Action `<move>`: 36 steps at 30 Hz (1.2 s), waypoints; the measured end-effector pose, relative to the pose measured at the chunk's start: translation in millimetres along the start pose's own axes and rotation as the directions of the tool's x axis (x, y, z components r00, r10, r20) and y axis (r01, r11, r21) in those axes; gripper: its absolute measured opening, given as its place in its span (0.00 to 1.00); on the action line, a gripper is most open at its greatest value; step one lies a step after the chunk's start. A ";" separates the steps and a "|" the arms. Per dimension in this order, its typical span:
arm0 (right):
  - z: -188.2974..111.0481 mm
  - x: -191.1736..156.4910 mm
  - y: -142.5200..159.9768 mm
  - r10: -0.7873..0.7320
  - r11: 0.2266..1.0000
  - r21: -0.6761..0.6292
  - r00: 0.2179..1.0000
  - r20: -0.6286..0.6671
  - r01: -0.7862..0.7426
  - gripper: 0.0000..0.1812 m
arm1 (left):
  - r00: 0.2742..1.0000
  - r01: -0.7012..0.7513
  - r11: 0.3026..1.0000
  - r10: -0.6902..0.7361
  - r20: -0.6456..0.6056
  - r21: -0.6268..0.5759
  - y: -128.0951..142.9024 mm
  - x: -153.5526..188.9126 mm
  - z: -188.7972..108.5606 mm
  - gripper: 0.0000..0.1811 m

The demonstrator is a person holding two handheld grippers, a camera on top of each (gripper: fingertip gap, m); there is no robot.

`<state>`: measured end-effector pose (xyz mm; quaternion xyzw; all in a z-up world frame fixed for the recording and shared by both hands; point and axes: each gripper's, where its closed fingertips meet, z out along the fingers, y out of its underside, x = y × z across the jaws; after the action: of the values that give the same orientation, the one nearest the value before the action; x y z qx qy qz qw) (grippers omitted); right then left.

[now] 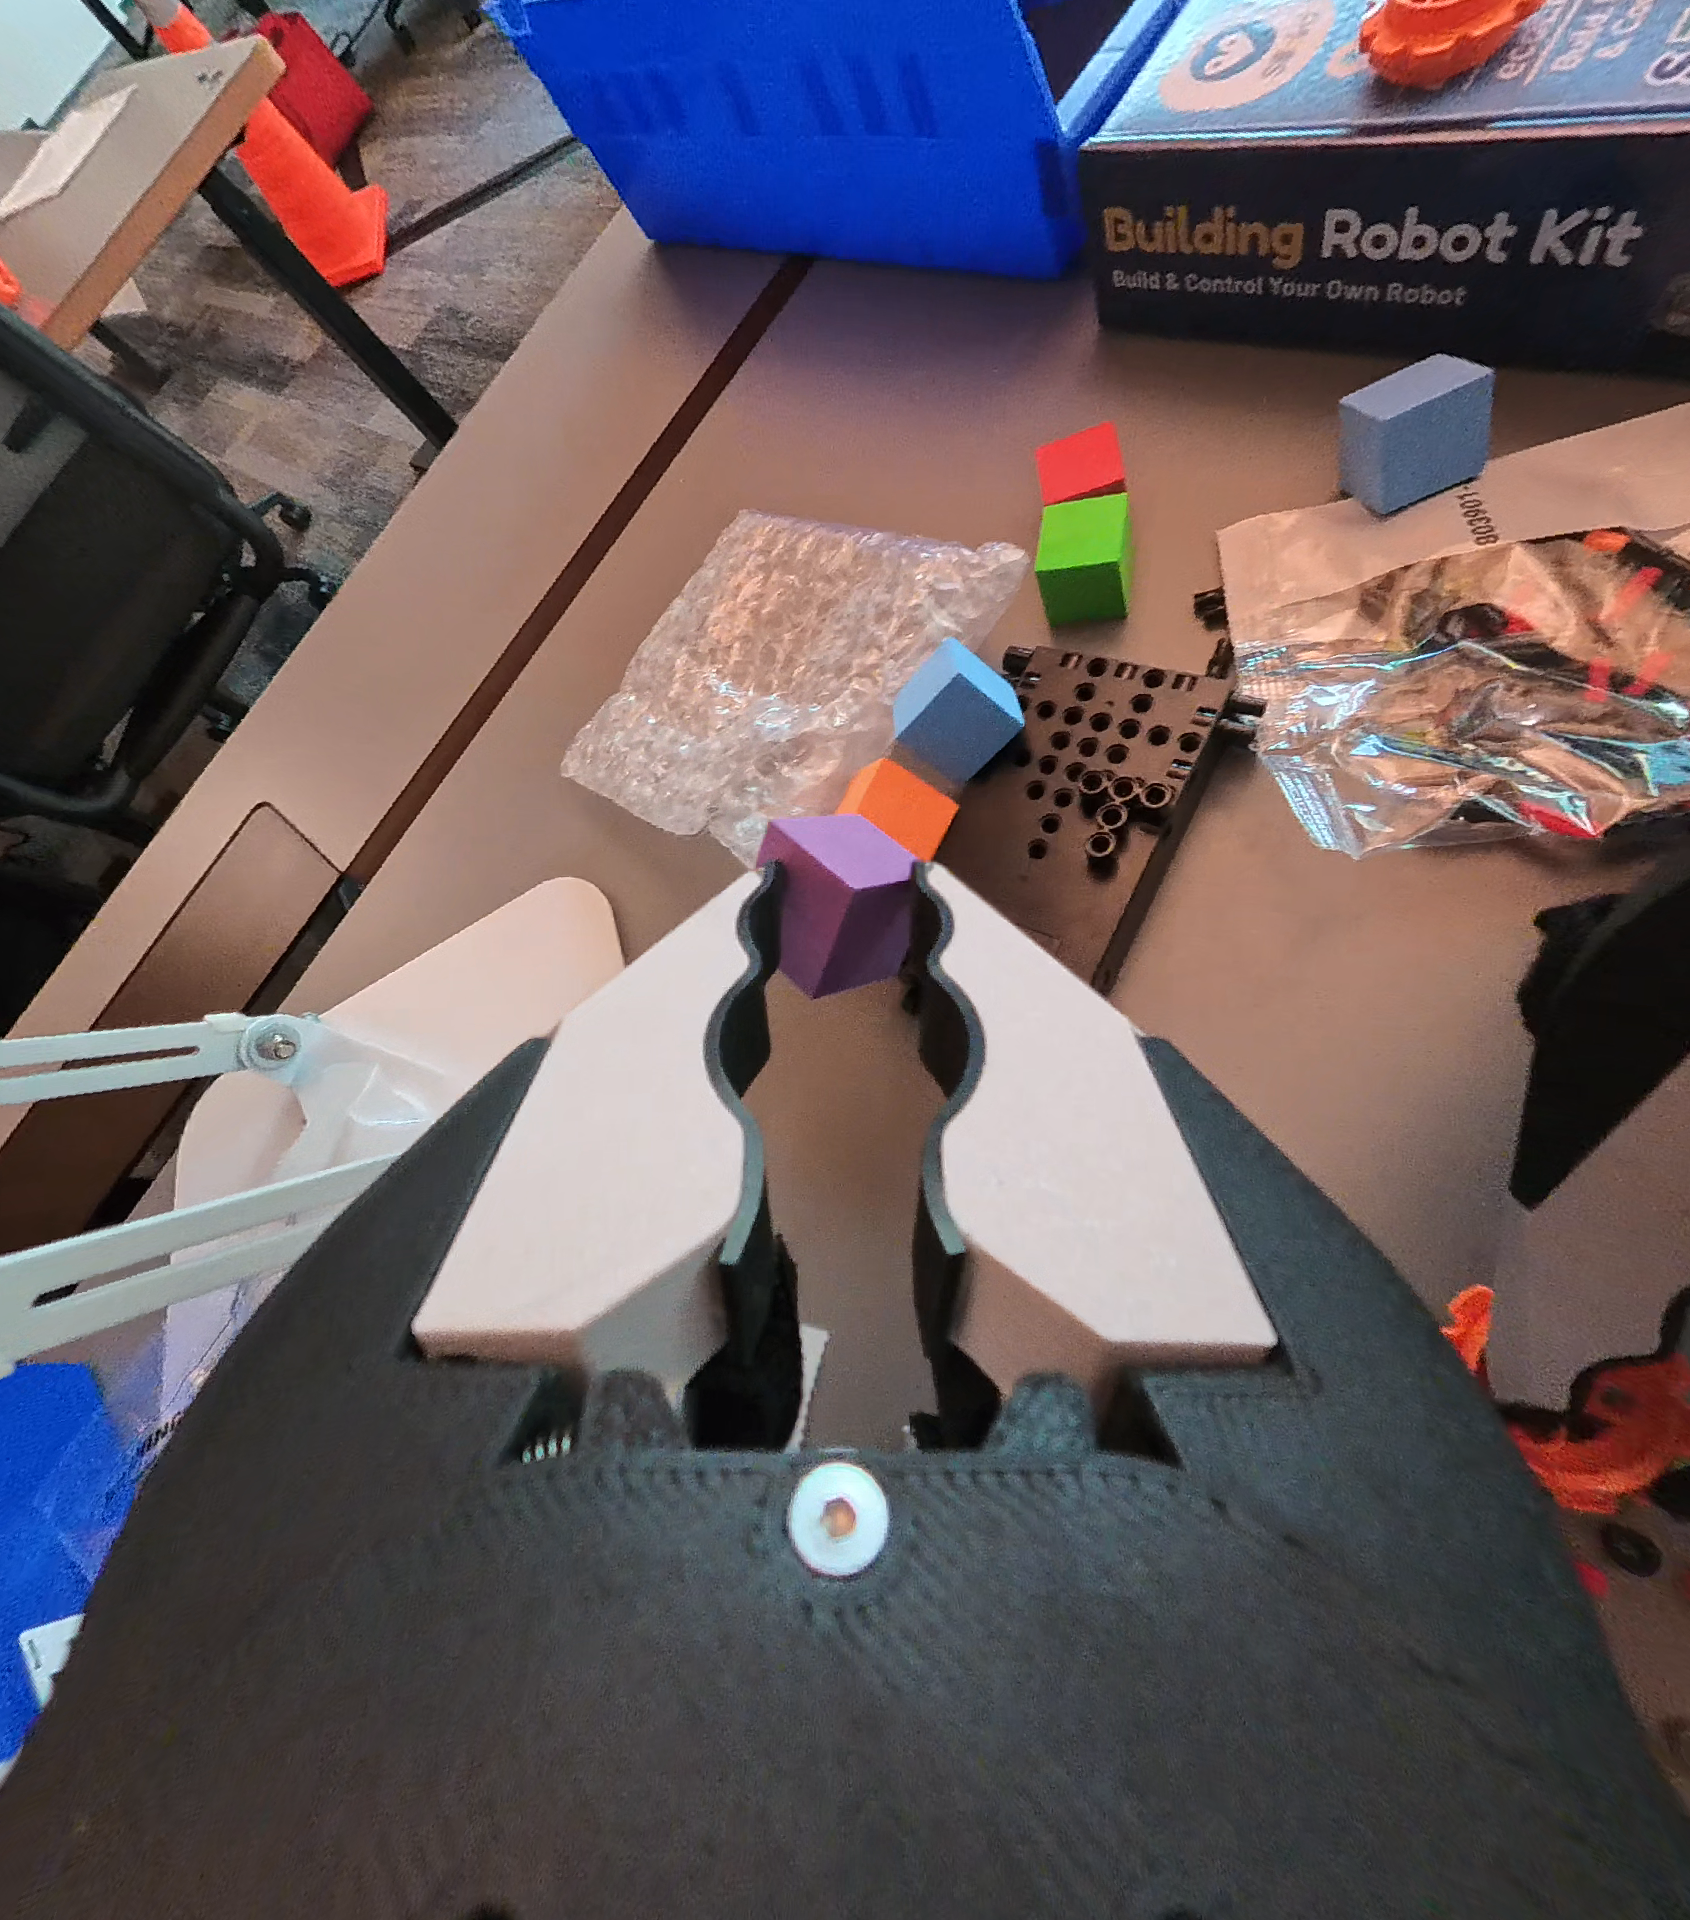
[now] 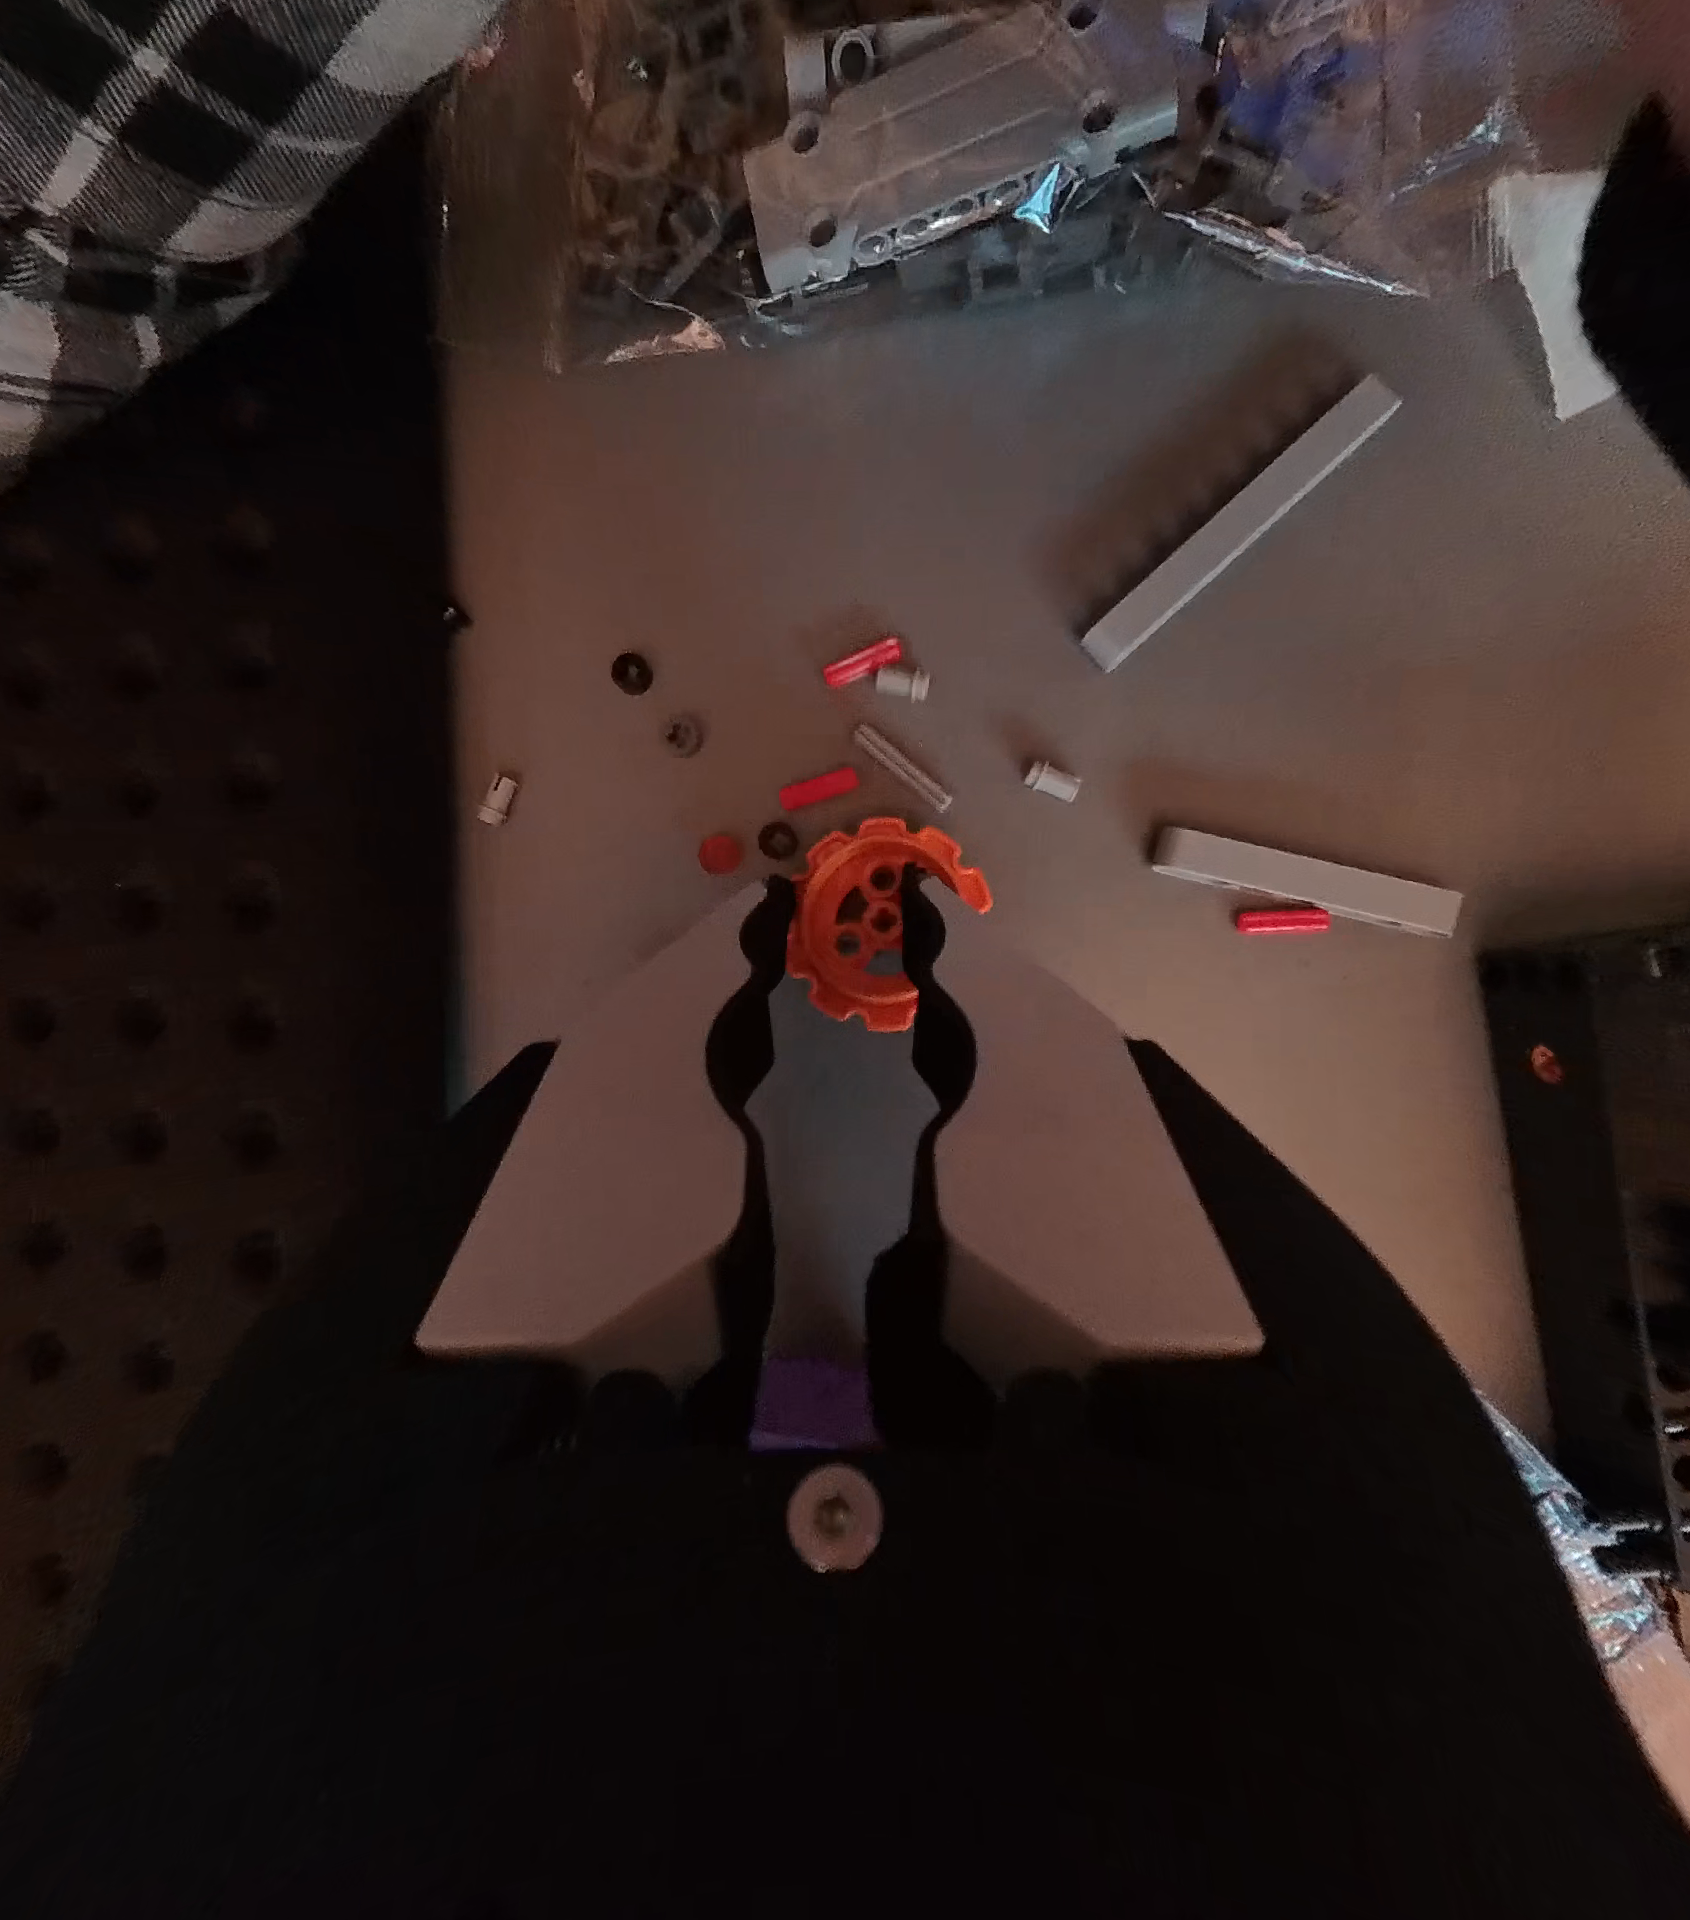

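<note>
Your left gripper [image 1: 841, 883] has its jaws clenched on a purple cube [image 1: 846, 902], pinched at the very tips and tilted so one corner points down, held above the counter [image 1: 1288, 987]. Just beyond it an orange cube [image 1: 898, 805] and a light blue cube [image 1: 957, 709] sit in a close diagonal line, the blue one beside a sheet of bubble wrap [image 1: 768, 665] and a black perforated plate [image 1: 1111, 769]. Farther toward the counter's far edge a green cube [image 1: 1082, 561] touches a red cube [image 1: 1082, 462], and a grey-blue block [image 1: 1414, 431] rests on the corner of a clear plastic bag of parts [image 1: 1506, 665]. A dark printed kit box [image 1: 1392, 239] and a blue bin [image 1: 820, 135] stand along the far edge.

Your right gripper [image 2: 846, 899] has its jaws grasping an orange gear [image 2: 867, 925], which stands nearly on edge between the tips, its toothed rim broken on one side. Below it small parts are scattered on the counter: red pins [image 2: 818, 788], grey pins [image 2: 1051, 779], a grey axle [image 2: 903, 767] and small dark rings [image 2: 631, 670]. Two grey beams [image 2: 1306, 883] lie off to the right, well apart from the gear. A black studded baseplate [image 2: 145, 831] runs along the left, and a clear bag of grey parts [image 2: 924, 177] lies at the top.
</note>
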<state>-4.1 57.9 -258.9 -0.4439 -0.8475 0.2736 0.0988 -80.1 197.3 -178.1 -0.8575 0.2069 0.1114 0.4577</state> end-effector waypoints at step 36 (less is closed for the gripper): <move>-11.3 76.6 -4.2 0.048 0.999 0.012 0.978 -0.205 -0.047 0.23 | 0.993 0.069 0.997 -0.071 0.091 0.020 10.0 -34.9 -22.5 0.12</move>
<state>-47.3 122.1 -252.9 -0.4896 -0.8210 0.2316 0.1806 -115.7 182.5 -159.7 -0.8544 0.1564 0.1327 0.4775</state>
